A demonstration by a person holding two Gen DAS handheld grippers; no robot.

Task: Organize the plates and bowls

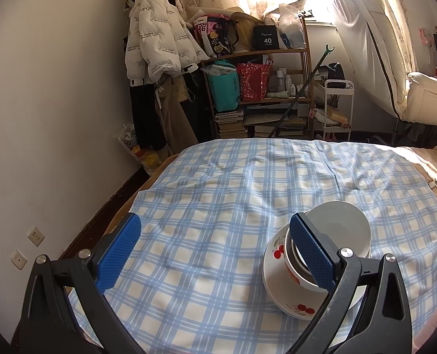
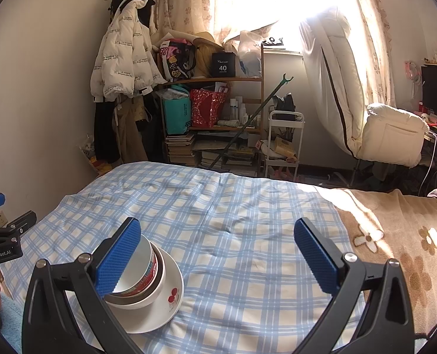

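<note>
Left wrist view: left gripper [image 1: 215,253] spread wide, holding nothing, poised above the blue checked cloth [image 1: 218,200] covering the bed. Just off its right pad [image 1: 312,255], a finished-looking stack: cherry-print plate [image 1: 280,292] at the bottom, cherry-print bowl [image 1: 295,277] on it, a metal-rimmed bowl nested inside that, and a plain white bowl [image 1: 339,227] on top, tipped slightly rather than level. Nesting smaller into larger probably meant to save room and steady the pile on soft bedding.

Right wrist view: right gripper [image 2: 218,256] likewise wide apart and empty, same stack [image 2: 147,286] close by its left pad [image 2: 118,259], touching or merely in front — cannot tell. No other loose dishes visible on the cloth, so sorting seems nearly or fully done. Tilted top bowl likely at risk of sliding should the bed shift; perhaps worth a nudge to seat it. Brown flowered blanket [image 2: 401,250] bare to the right.
</note>
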